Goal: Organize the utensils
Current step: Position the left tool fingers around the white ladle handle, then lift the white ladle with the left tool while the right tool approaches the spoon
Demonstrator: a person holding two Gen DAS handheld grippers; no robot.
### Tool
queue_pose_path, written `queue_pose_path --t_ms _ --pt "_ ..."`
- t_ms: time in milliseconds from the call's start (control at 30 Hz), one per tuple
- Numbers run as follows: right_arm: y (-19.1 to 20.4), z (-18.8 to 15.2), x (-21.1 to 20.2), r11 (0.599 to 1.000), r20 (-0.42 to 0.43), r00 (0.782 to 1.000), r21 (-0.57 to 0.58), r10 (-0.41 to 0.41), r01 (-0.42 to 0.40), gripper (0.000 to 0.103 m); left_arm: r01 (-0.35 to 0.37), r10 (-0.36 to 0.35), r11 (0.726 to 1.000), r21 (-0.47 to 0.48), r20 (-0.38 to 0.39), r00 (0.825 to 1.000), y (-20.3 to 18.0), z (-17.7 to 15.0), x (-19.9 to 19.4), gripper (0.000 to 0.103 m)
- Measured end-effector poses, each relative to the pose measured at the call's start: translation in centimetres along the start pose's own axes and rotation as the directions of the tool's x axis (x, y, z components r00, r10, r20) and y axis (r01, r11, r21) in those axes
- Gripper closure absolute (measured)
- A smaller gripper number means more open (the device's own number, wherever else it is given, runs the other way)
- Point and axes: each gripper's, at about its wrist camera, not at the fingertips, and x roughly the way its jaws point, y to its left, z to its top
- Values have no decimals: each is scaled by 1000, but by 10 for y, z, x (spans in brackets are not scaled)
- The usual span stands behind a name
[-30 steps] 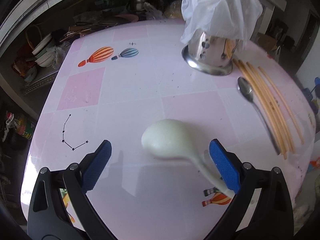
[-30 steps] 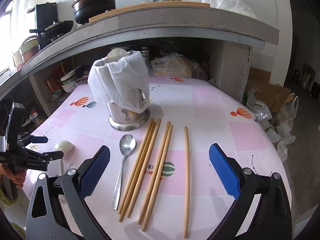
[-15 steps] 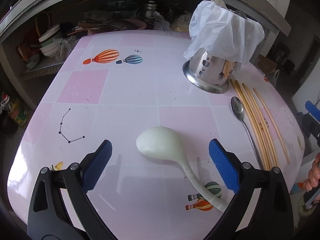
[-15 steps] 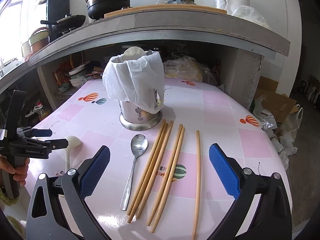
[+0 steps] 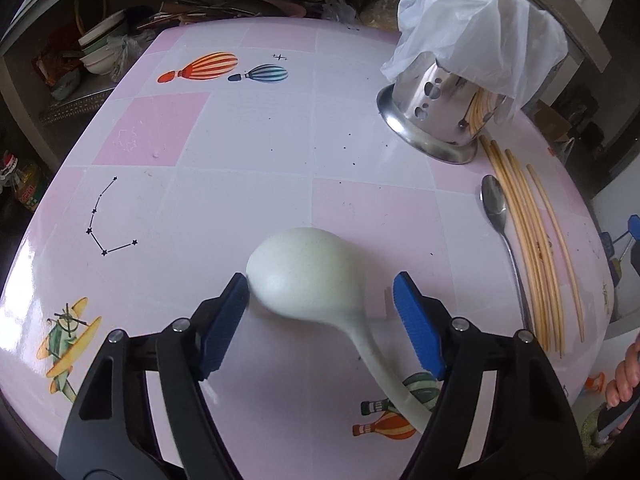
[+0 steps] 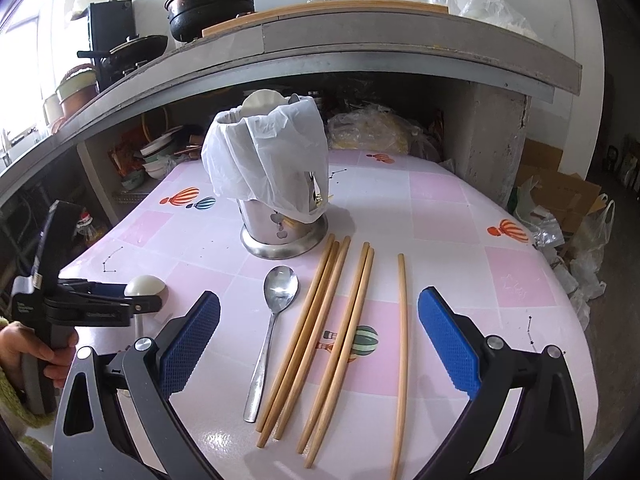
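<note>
Jaws of the left gripper have just been closing around the pale ladle lying bowl-down between them, seemingly not yet clamped, while the right gripper hangs wide open above 6 chopsticks and a metal spoon.

A pale cream plastic ladle lies bowl-down at the centre of the left wrist view, its curved handle running toward the lower right. At right, a shiny steel spoon rests bowl-up (bowl toward the holder), just beside six long bamboo chopsticks laid roughly parallel on the pink tablecloth. Above them in the right wrist frame stands the perforated steel utensil holder, upright, draped with a white plastic bag, utensils poking from its top.
</note>
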Motion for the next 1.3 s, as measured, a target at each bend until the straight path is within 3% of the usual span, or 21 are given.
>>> queue_pose_path --t_ms 267,367,633,900,1000,1133,1300 --pt "-1 -1 0 1000 1 1000 5 12 -12 6 -66 66 998 11 12 998 -11 4 6 47" --pt "-3 -1 0 1000 -1 1000 16 17 -17 6 -65 64 998 10 20 998 -11 5 5 47" --pt "-10 -1 -1 997 5 998 47 68 -68 6 53 -51 998 -15 110 993 -10 4 -14 47" --pt "-15 10 3 982 39 985 81 171 -173 7 135 -141 990 41 255 957 -13 8 -55 47" --pt "-10 19 15 968 21 970 57 243 -243 18 171 -177 984 48 291 940 -11 10 -68 47" --pt "-1 28 48 951 -67 949 15 308 -308 38 189 -199 980 60 322 926 -9 10 -77 47" --pt "5 33 90 942 -160 932 -30 325 -333 57 208 -221 975 76 355 908 -6 10 -89 47"
